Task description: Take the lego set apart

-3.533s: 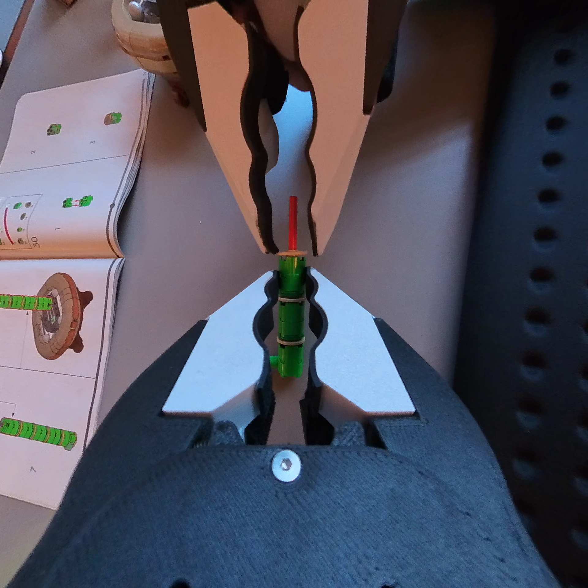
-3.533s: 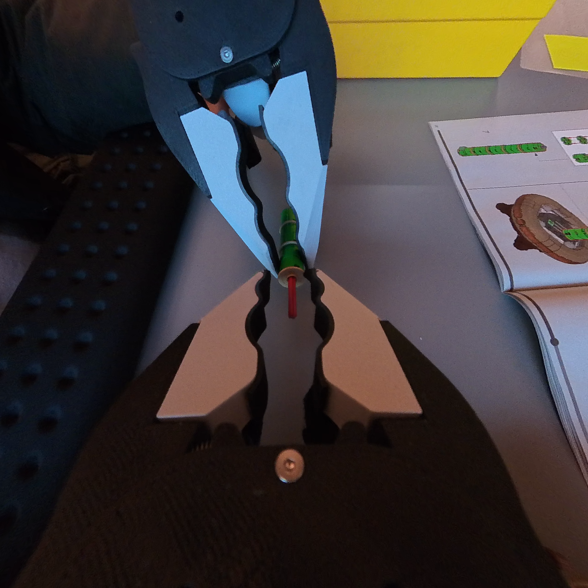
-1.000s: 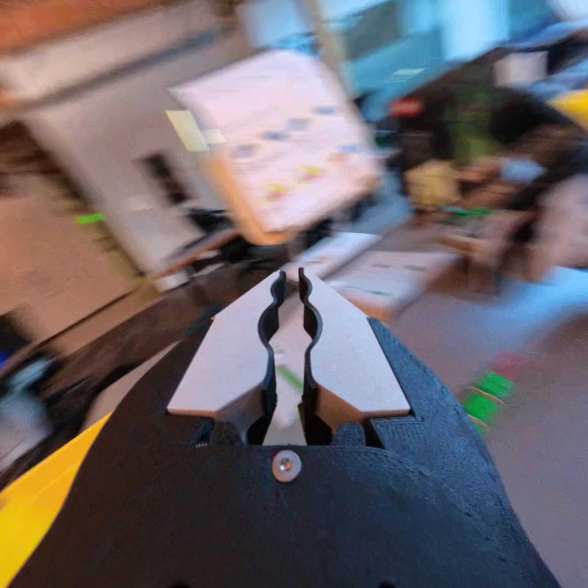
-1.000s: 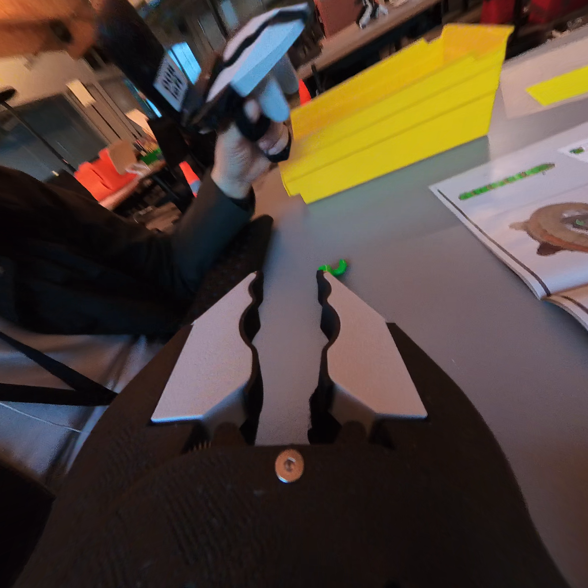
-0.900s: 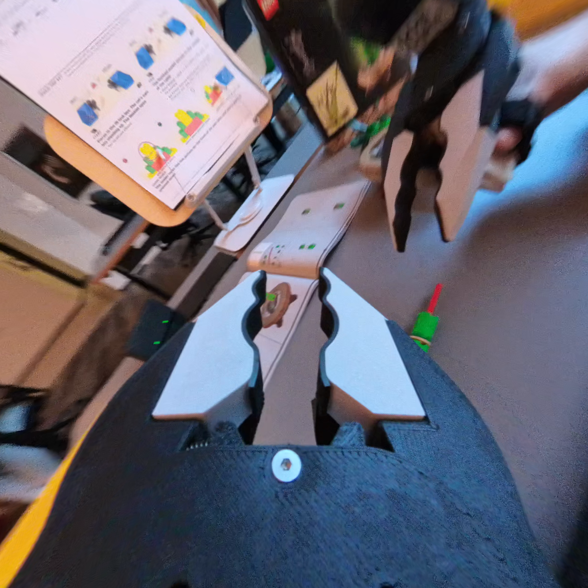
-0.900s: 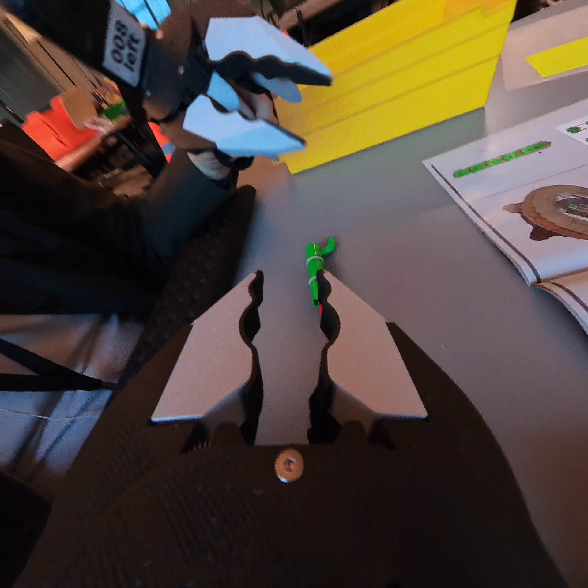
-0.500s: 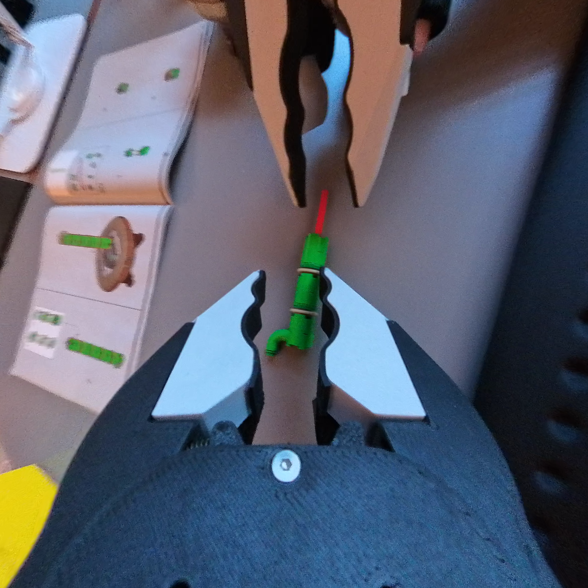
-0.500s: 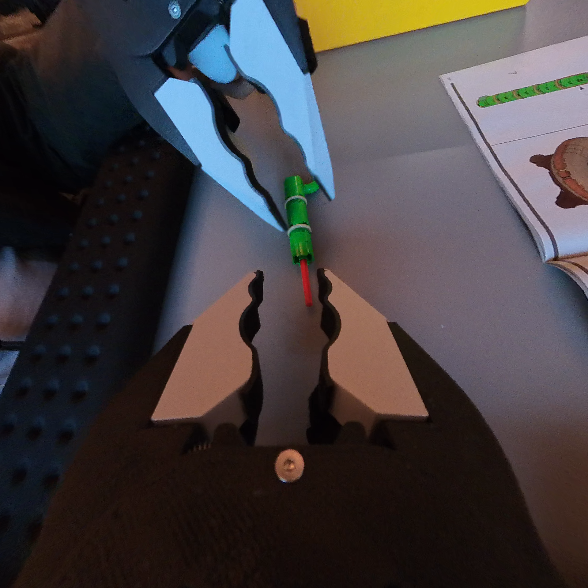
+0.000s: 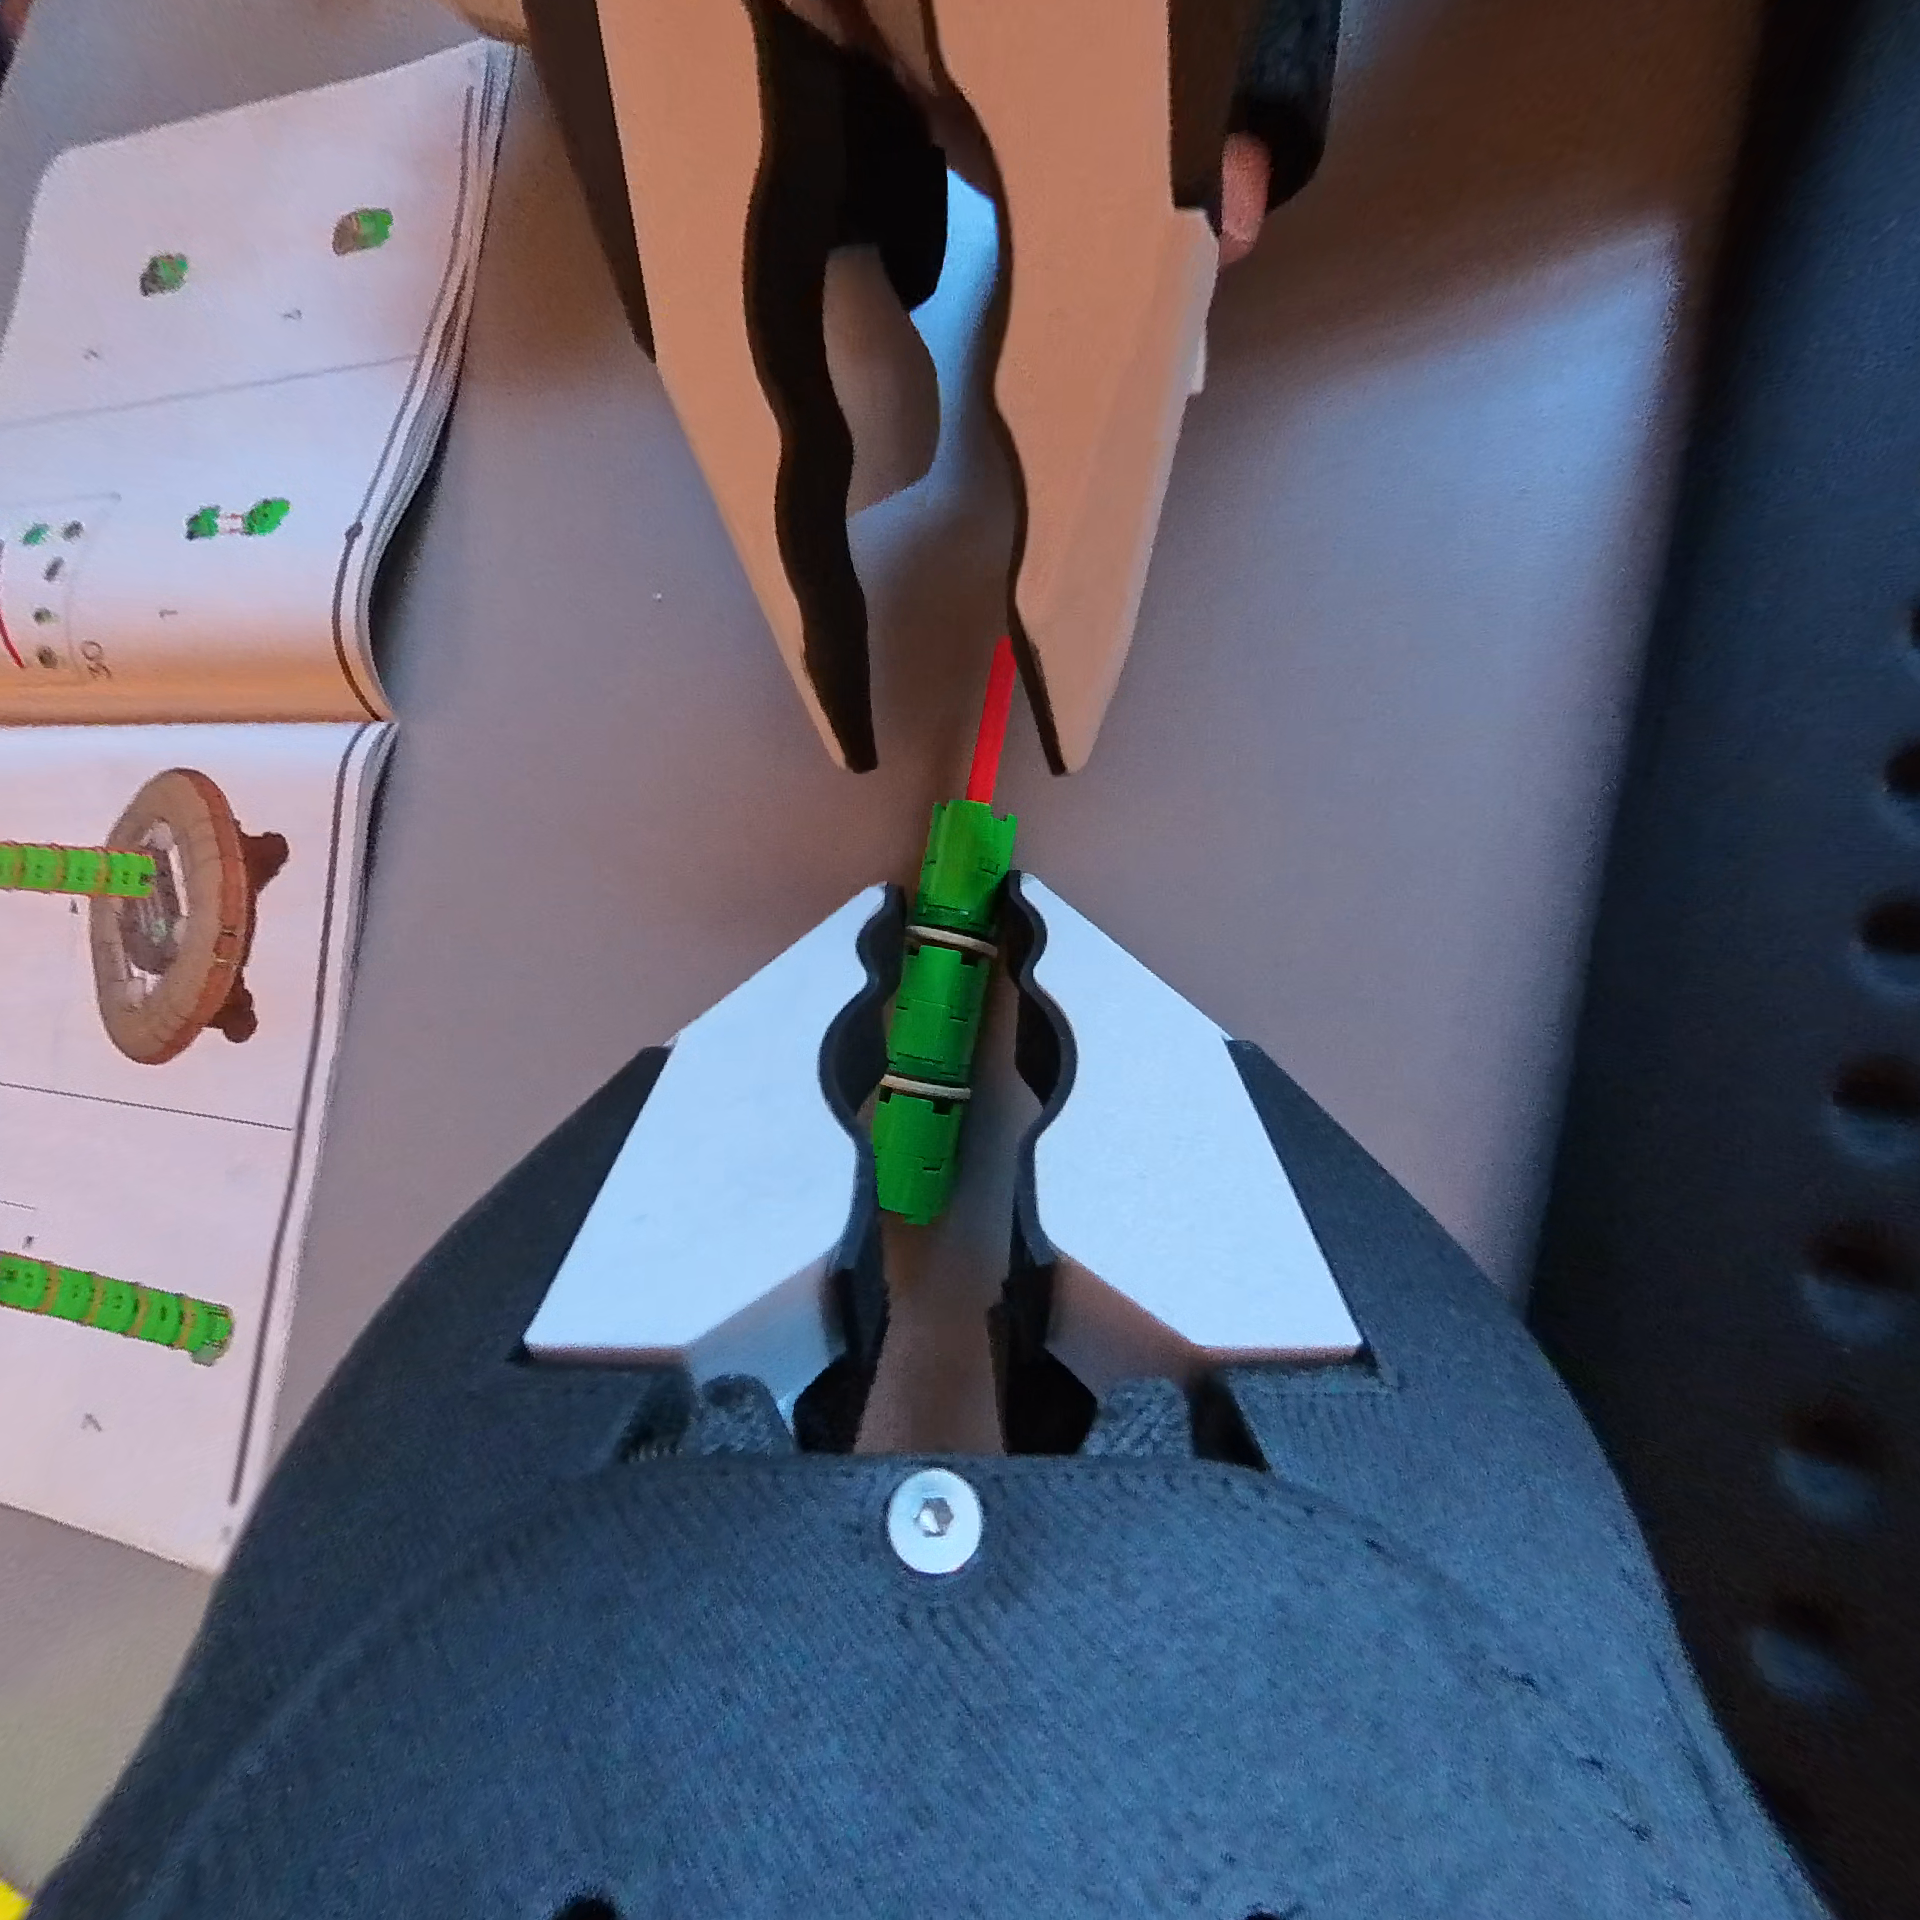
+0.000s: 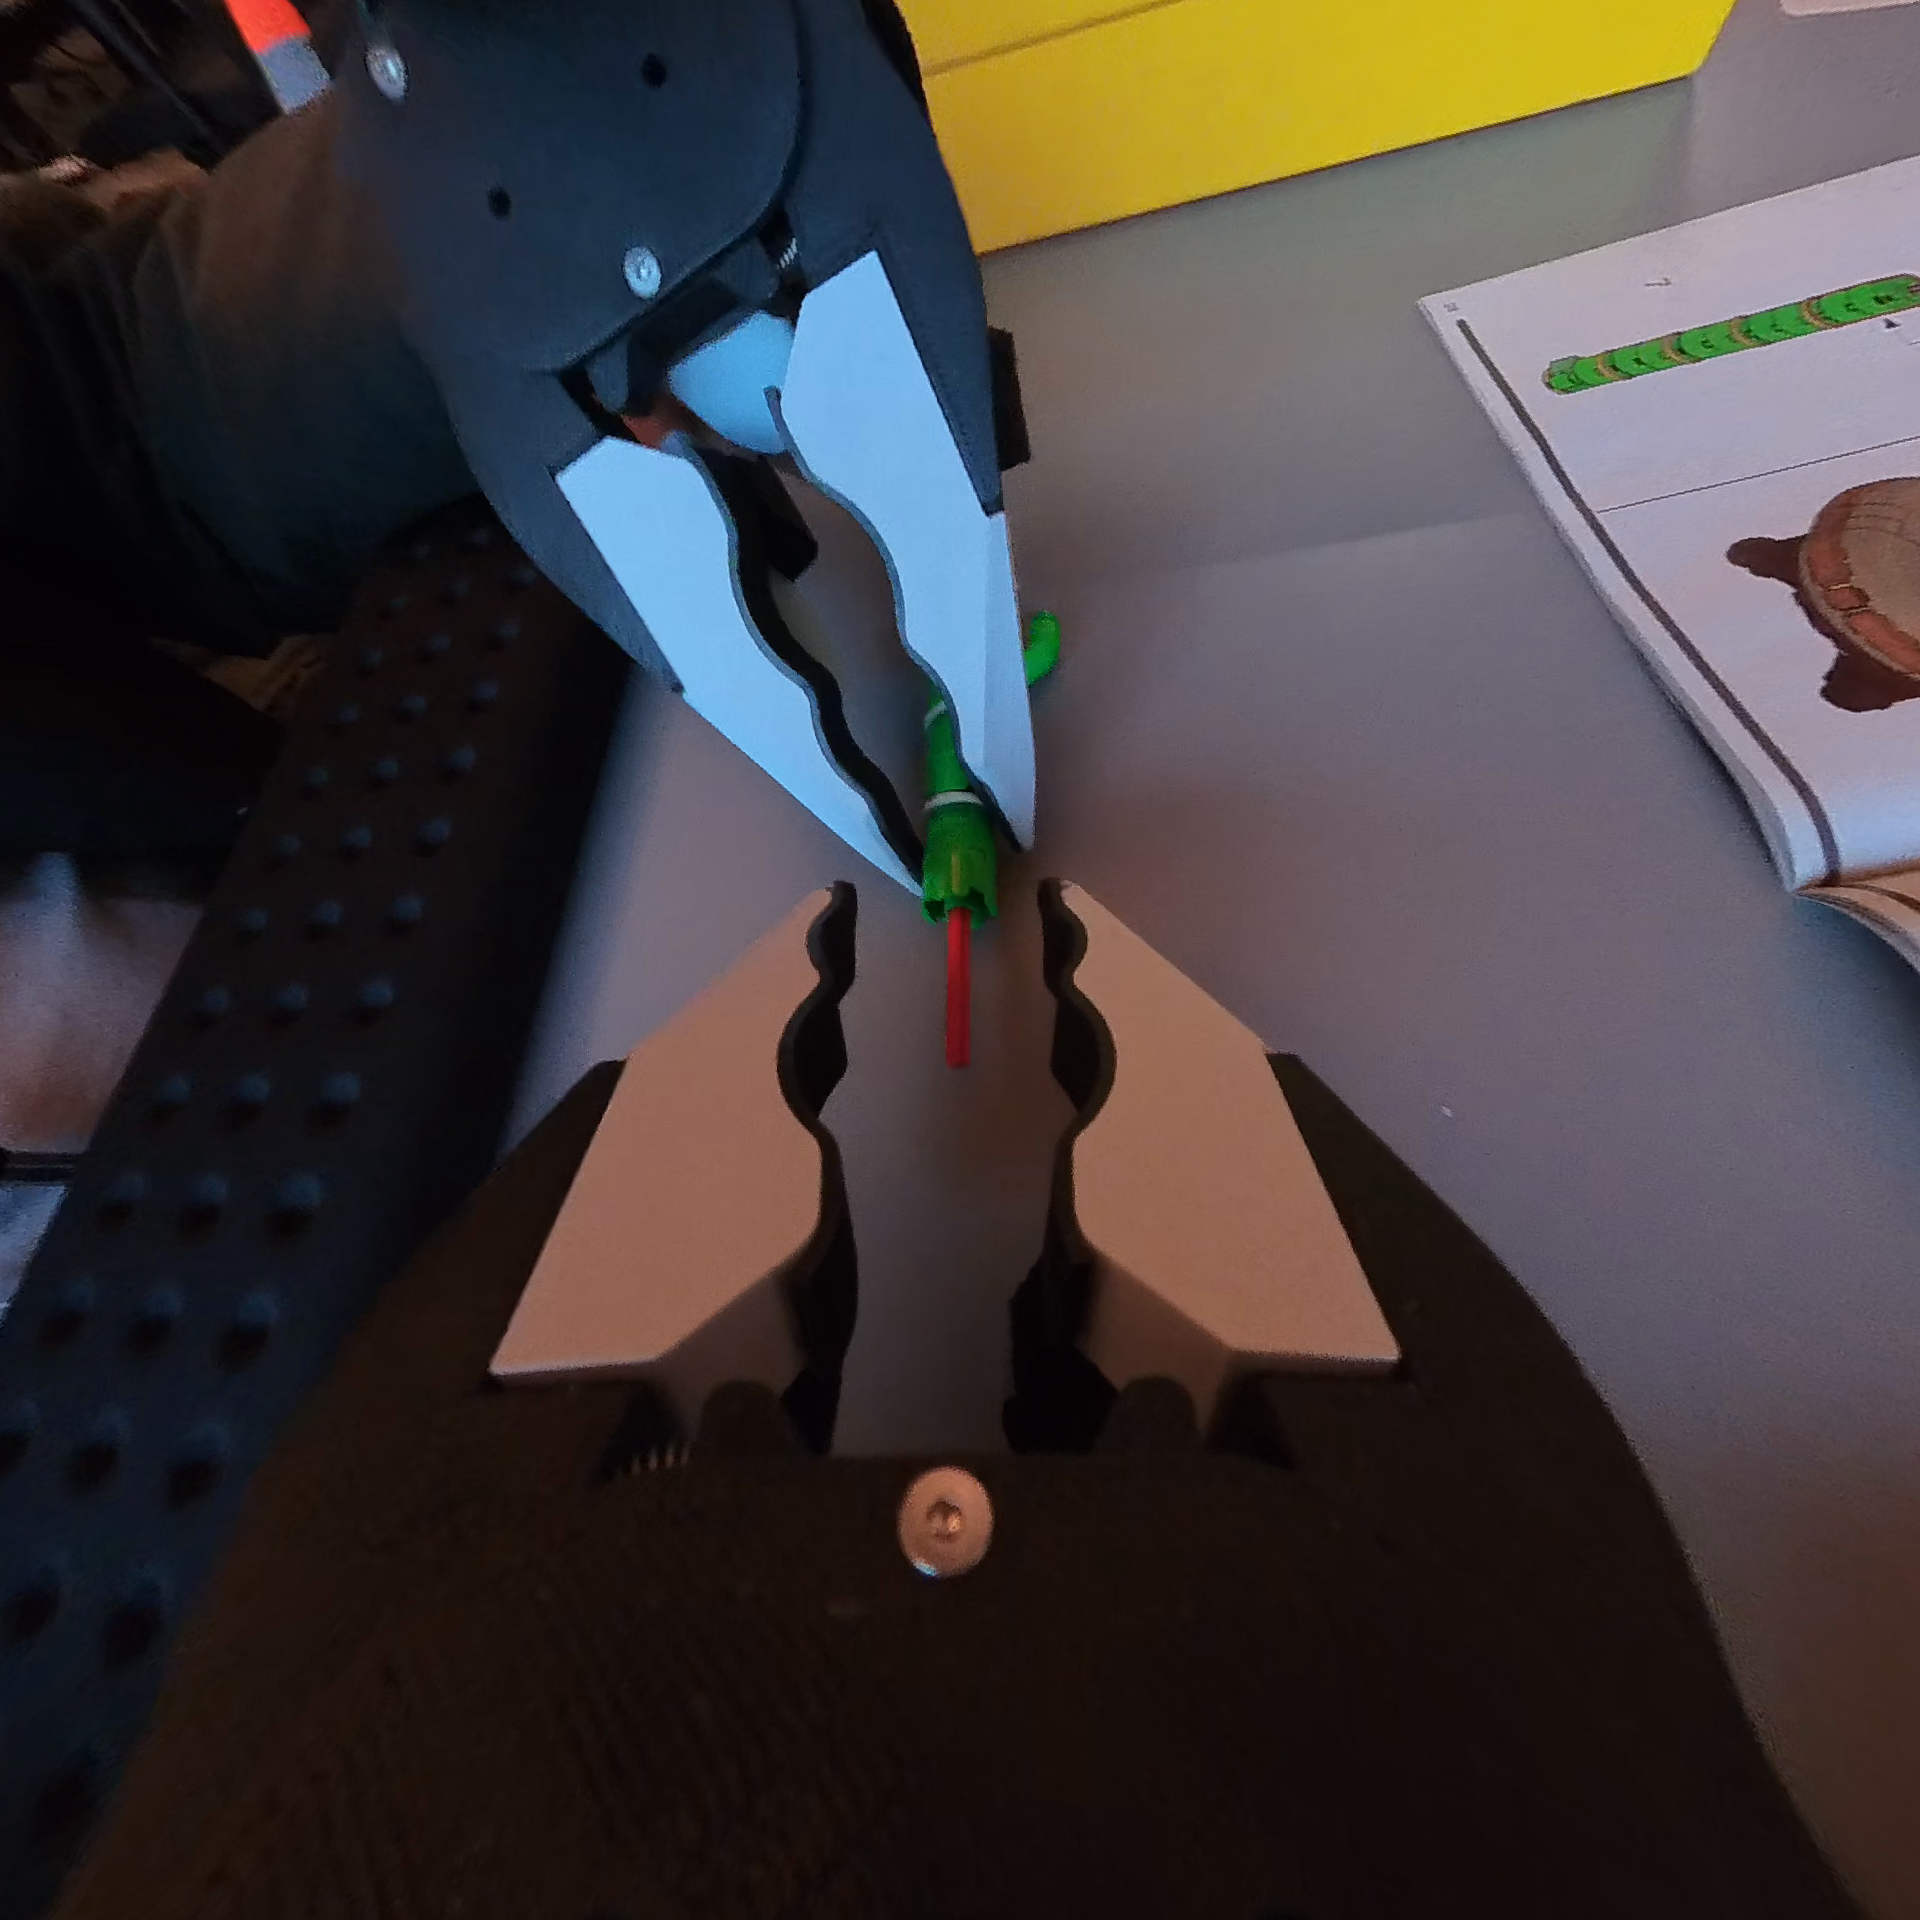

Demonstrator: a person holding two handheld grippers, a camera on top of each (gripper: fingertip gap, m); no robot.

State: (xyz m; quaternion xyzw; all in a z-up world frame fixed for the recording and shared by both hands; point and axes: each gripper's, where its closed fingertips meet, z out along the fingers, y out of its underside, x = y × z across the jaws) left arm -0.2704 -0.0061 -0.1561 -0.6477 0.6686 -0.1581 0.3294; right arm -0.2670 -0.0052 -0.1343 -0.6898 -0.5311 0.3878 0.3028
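Note:
A green lego stem (image 9: 935, 1039) with tan rings has a thin red axle (image 9: 989, 717) sticking out of its far end. My left gripper (image 9: 954, 888) is shut on the stem near the axle end. In the right wrist view the left gripper (image 10: 971, 868) reaches in from the top, with the stem (image 10: 951, 821) between its fingers and the stem's hooked end (image 10: 1042, 644) behind them. My right gripper (image 10: 945, 891) is open, and the red axle (image 10: 956, 997) lies in the gap between its fingers untouched. The right gripper also shows in the left wrist view (image 9: 956, 767).
An open instruction booklet (image 9: 187, 727) lies on the grey table (image 9: 582, 727); it also shows in the right wrist view (image 10: 1714, 468). A yellow bin (image 10: 1247, 104) stands behind the left gripper. A black studded mat (image 10: 260, 1039) runs along the table edge. Less than 4 cm separates the two grippers' tips.
Both grippers let go of the stem and swung away, leaving it on the table. They came back. My left gripper has now closed on the stem, and the right one has moved over the axle.

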